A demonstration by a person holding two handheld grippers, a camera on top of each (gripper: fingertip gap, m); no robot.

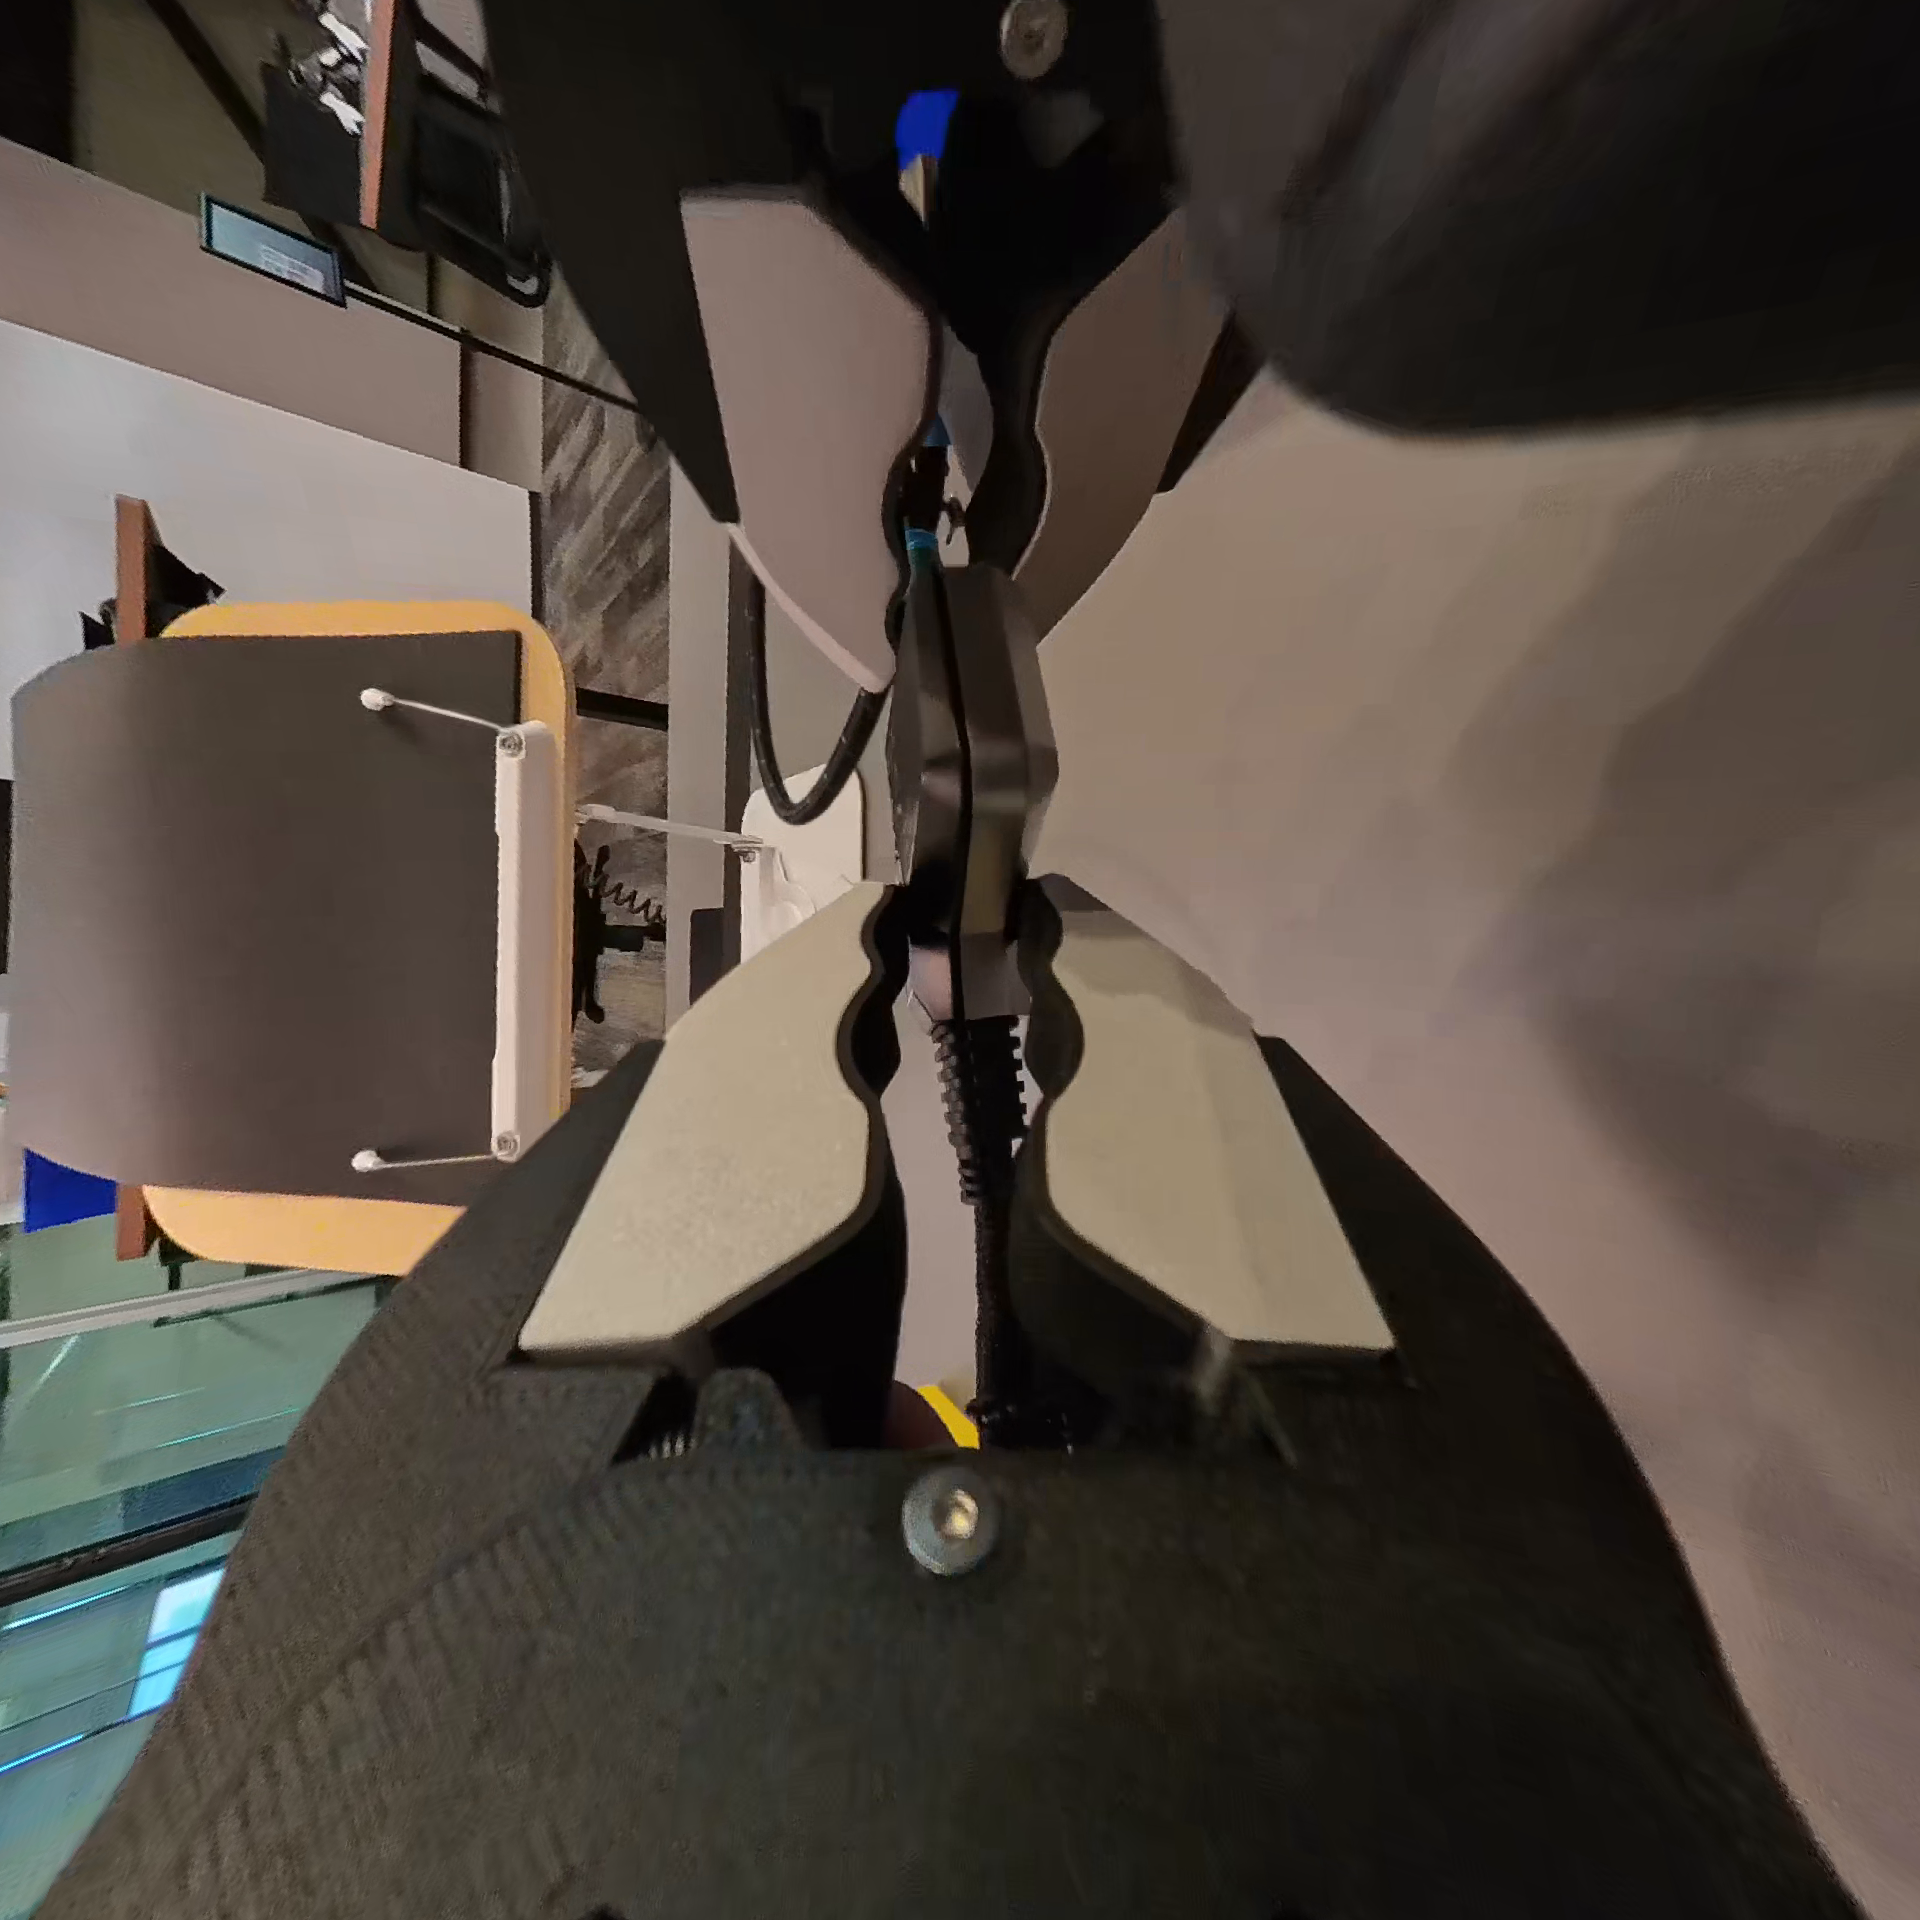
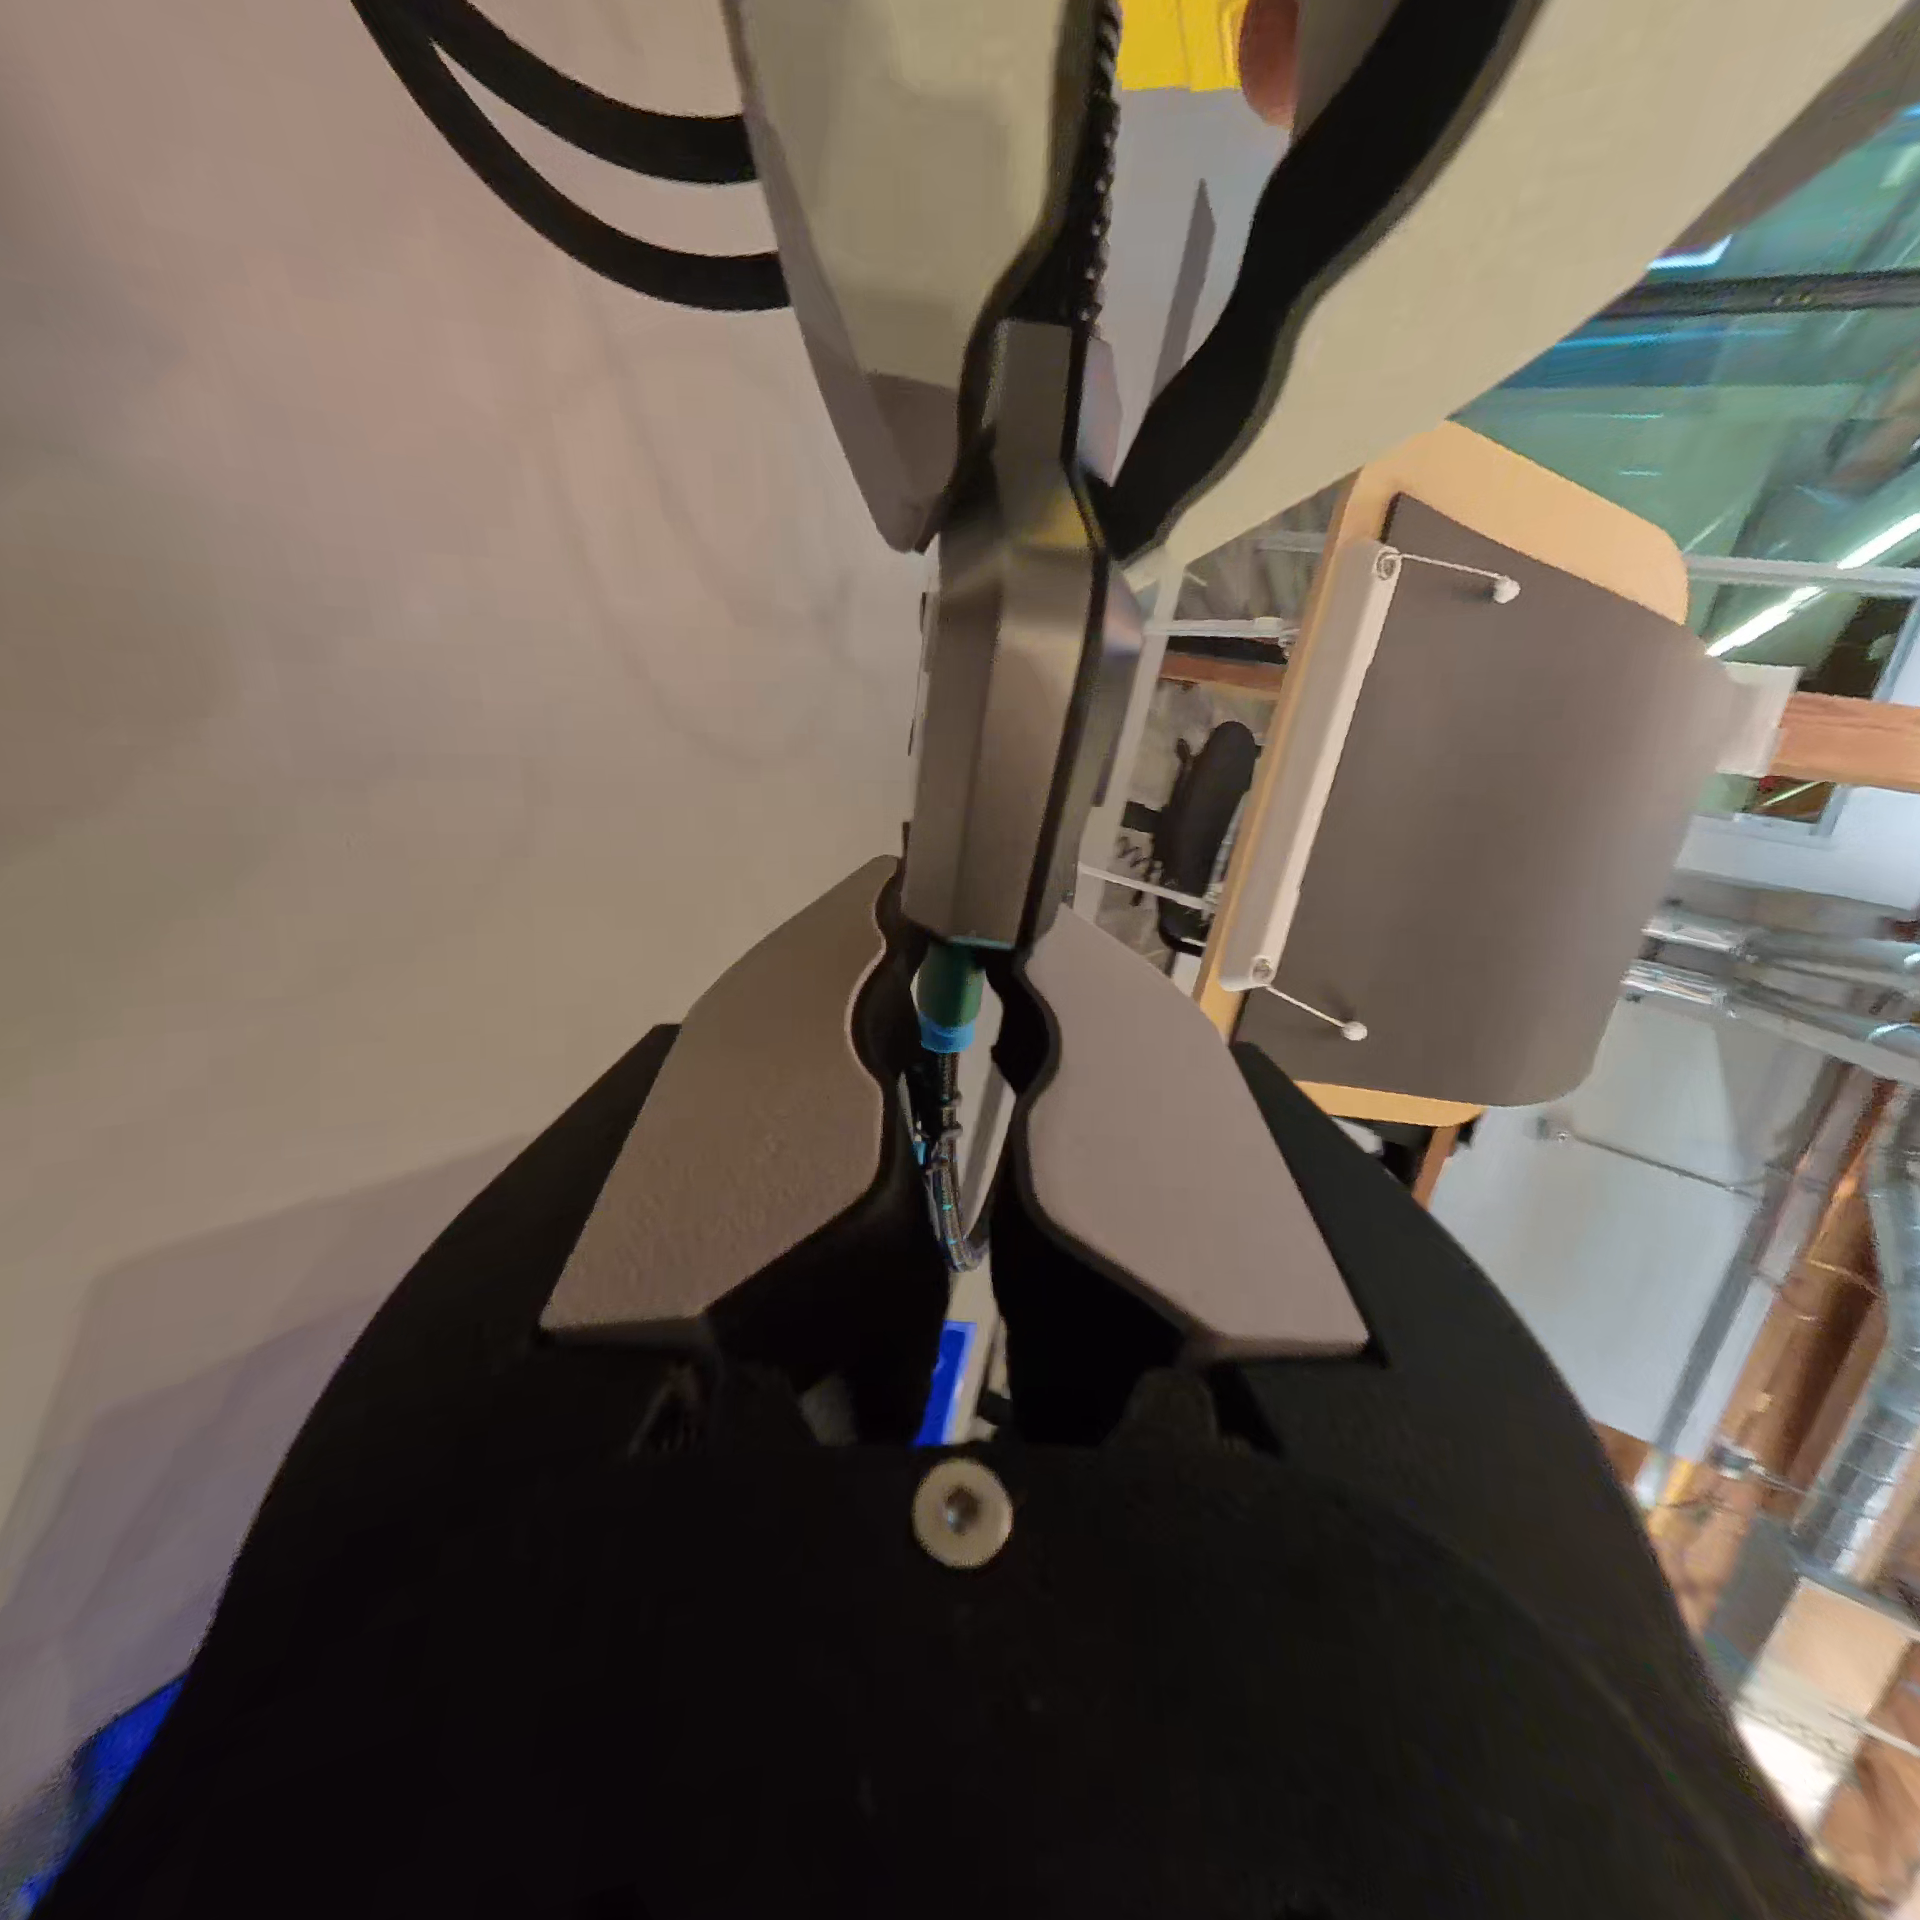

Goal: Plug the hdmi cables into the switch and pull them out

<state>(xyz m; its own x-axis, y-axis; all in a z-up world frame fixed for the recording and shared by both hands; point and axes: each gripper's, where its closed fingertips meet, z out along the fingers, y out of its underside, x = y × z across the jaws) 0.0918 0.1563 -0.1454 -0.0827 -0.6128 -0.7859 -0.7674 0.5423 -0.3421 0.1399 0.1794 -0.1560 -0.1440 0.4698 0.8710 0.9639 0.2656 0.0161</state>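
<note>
While held up off the table (image 2: 364, 623) between both tools, dark HDMI switch (image 2: 997, 748) sat mid-frame. Left gripper (image 1: 961, 966) fingers clamped on black braided cable's plug at one end; right gripper (image 2: 961, 977) fingers closed on teal-collared plug (image 2: 945, 992) opposite. Probably opposed grips for bracing w/ pull-out or push-in; which, unclear.
</note>
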